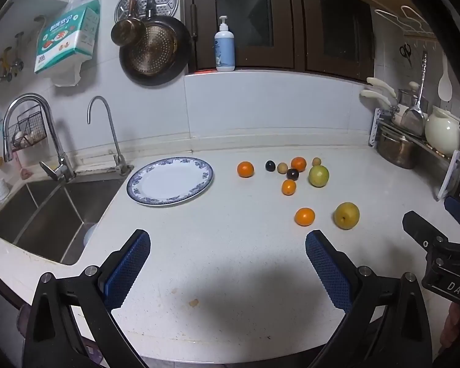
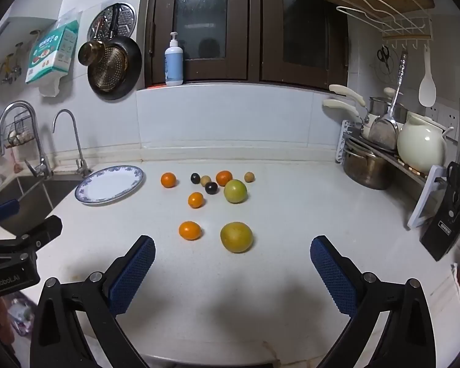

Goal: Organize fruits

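Steel sink (image 1: 50, 211) at left, pump bottle (image 1: 224, 46) on sill, hanging pans (image 1: 155, 50), cream jug (image 2: 421, 145), perhaps ceramic

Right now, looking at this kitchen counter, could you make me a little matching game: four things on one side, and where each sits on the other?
Things:
1. plate
2. soap bottle
3. cream jug
4. knife block

Places:
A. on the window ledge
B. far right, at the counter edge
C. beside the sink
D. on the metal rack

Pairs: 1-C, 2-A, 3-D, 4-B
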Demonstrator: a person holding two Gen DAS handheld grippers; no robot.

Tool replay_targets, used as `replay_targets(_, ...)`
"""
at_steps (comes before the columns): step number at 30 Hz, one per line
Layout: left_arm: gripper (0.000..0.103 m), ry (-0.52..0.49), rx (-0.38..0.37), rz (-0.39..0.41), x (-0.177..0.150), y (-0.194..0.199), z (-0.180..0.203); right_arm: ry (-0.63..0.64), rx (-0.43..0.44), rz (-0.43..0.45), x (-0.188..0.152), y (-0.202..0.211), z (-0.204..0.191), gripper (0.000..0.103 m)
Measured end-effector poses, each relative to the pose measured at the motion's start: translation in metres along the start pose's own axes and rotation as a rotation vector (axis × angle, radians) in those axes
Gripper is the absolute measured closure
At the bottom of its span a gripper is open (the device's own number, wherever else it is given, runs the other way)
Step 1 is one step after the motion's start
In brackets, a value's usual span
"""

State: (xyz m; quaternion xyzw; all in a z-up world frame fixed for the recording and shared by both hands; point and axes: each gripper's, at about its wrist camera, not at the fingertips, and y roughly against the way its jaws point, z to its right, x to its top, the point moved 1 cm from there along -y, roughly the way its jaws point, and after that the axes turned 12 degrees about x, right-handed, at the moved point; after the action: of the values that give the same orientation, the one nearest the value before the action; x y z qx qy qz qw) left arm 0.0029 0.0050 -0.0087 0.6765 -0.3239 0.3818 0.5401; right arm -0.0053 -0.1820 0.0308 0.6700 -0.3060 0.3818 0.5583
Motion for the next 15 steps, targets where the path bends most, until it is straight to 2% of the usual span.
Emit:
replay_targets(4, 0.0, -0.012, 0.018, -0.023, -0.004, -0.002, 0.007, 0.004, -0.003, -0.004, -0.001, 0.001, 0.0, 0.001)
replay_targets(6, 0.0, -0.006, 0.015, -0.006, -0.012, -0.002, 0.004, 0.006, -0.005, -0.005, -0.001, 0.002, 0.0, 0.001)
replay_targets(9, 0.0, -0.018, 0.032, -0.01, -0.003, 0.001, 0.006, 0.005, 0.008, -0.002, 0.003, 0.0, -0.004, 0.001)
replay_targets(15, 0.0, -0.02, 0.011, 0.002, -0.002, 0.005, 0.006, 0.005, 0.014, -0.009, -0.001, 0.001, 0.001, 0.001)
